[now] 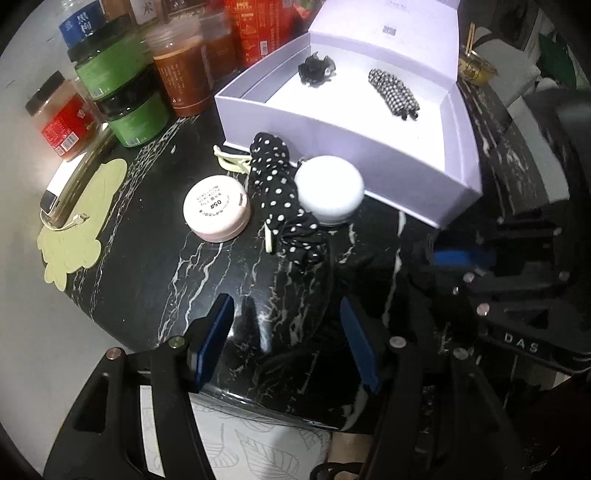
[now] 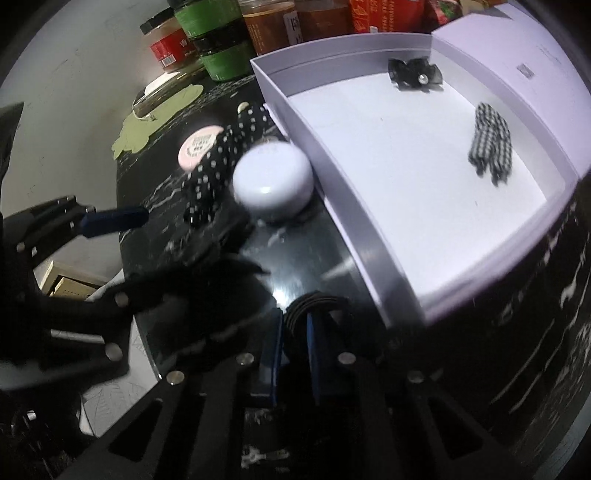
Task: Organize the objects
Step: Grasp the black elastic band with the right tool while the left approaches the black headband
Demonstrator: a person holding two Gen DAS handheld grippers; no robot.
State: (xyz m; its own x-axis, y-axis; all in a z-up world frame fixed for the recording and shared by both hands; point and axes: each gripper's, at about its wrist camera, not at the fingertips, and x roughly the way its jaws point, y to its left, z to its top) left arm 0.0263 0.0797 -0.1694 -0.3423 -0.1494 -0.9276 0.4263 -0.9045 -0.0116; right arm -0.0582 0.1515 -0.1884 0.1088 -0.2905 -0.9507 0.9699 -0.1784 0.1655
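In the right wrist view my right gripper (image 2: 295,328) is shut on a black ribbed hair band (image 2: 314,301), low over the black marble table beside the open white box (image 2: 373,258). The box (image 1: 369,158) holds a black claw clip (image 1: 316,68) and a checked scrunchie (image 1: 395,92). In front of the box lie a polka-dot scrunchie (image 1: 275,184), a white round case (image 1: 330,188), a pink round case (image 1: 216,206) and a cream clip (image 1: 231,160). My left gripper (image 1: 288,332) hangs open over bare table near its front edge, with nothing between its fingers.
Several jars (image 1: 129,92) and red cartons (image 1: 258,29) crowd the back left. A pale green mat (image 1: 81,221) with a phone-like device (image 1: 70,184) lies at the left edge. The table's rounded front edge runs just under my left gripper, with leaf-patterned floor below.
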